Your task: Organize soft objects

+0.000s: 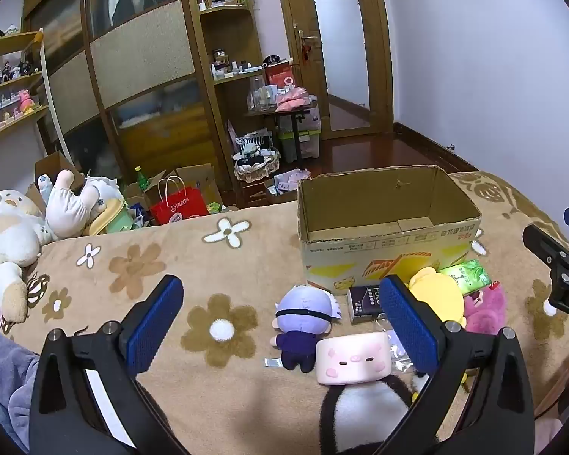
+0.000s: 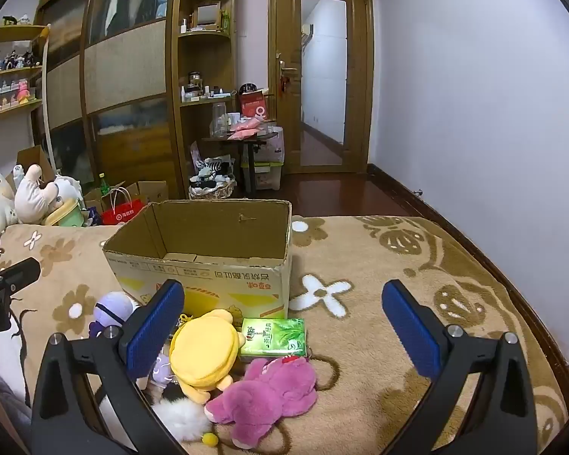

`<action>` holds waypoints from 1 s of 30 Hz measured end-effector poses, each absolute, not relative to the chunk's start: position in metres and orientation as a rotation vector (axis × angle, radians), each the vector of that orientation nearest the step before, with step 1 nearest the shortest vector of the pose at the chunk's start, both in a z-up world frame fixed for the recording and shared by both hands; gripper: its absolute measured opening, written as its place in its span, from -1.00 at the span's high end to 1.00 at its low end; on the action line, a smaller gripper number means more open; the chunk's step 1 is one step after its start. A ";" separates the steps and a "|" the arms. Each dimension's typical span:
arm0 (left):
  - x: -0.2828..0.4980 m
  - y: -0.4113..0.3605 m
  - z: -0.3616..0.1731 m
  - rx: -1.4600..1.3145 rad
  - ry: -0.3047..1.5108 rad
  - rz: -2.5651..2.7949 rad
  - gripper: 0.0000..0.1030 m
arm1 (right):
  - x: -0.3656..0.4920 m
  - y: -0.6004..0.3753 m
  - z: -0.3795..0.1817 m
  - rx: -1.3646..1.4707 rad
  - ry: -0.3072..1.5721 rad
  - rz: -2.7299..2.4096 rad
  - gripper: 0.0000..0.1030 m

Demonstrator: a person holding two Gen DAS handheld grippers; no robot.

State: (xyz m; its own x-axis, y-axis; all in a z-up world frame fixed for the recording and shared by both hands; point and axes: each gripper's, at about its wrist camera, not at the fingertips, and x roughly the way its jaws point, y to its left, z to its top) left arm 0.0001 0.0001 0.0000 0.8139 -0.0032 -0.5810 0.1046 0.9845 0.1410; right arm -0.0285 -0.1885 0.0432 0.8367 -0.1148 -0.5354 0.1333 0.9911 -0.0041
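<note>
While both tools hover over the flowered blanket [image 1: 223,379], I log the following.

Item 1: left gripper [image 1: 280,318], fingers spread wide, holding nothing. Between its blue pads [image 1: 409,326] lie the small doll with pale lilac hair and a dark blindfold [image 1: 303,322] and, at its 5 o'clock, the pink square pig plush [image 1: 354,358], the two just beside each other. A black-and-white furry plush [image 1: 364,413] sits at 6 o'clock of the pig, touching it.

Item 2: right gripper [image 2: 282,326], fingers likewise spread, empty. Between them I see the yellow plush [image 2: 205,352], the magenta bear plush [image 2: 269,390] at its 4 o'clock and touching it, and the green tea carton [image 2: 273,335] at the bear's 12 o'clock.

Item 3: cardboard box [image 1: 389,254], open at the top, upright, nothing visible inside but its bottom flaps. It stands at 12 o'clock of the toy cluster; the yellow plush and the green carton lie close against its printed front wall.

Item 4: dark flat packet [image 1: 364,301], between the lilac-haired doll and the yellow plush, at the foot of the box. A clear wrapper [image 1: 398,352] lies by the pig; its contents I cannot tell.

Item 5: surroundings. Large white-and-tan plush [image 1: 11,235] and further stuffed toys at 9 o'clock on the blanket's edge; red paper bag [image 1: 178,204] on the floor beyond; wooden wardrobe [image 1: 140,60] and door [image 1: 341,45] at 12 o'clock.
</note>
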 end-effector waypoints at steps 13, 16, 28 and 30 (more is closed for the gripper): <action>0.000 0.000 0.000 0.172 0.618 -0.057 -0.97 | -0.028 -0.189 0.043 0.034 0.563 -0.131 -1.00; 0.000 0.000 0.000 0.172 0.618 -0.056 -0.97 | -0.029 -0.189 0.043 0.035 0.564 -0.131 -1.00; 0.000 0.000 0.000 0.172 0.617 -0.057 -0.97 | -0.028 -0.189 0.043 0.035 0.564 -0.132 -1.00; 0.000 0.000 0.000 0.172 0.617 -0.056 -0.97 | -0.028 -0.189 0.043 0.034 0.563 -0.131 -1.00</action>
